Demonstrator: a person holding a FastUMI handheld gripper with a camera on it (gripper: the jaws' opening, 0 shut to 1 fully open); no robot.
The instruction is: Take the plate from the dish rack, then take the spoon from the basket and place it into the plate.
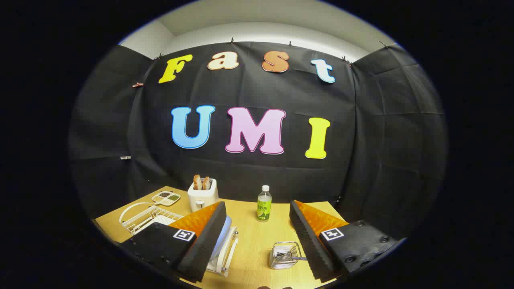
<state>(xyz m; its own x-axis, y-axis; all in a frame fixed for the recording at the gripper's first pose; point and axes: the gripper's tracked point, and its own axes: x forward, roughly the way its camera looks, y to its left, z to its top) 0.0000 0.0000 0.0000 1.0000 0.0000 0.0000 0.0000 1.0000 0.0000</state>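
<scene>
Tabletop (249, 241) — spoon (295, 258) in basket (284, 255), tongs (257, 241) spread wide.

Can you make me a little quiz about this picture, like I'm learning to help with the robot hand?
1. True or false: the black two-finger gripper is squeezing the clear plastic bottle with the green label.
2. What pokes out of the top of the white toaster? A) slices of bread B) a fork C) a cup
3. Fill in: the spoon with the purple handle lies in the small silver wire ______.

Key
1. False. The fingers are spread wide with nothing between them, and the bottle stands farther back on the light wooden table.
2. A
3. basket, close beside the right finger.
</scene>
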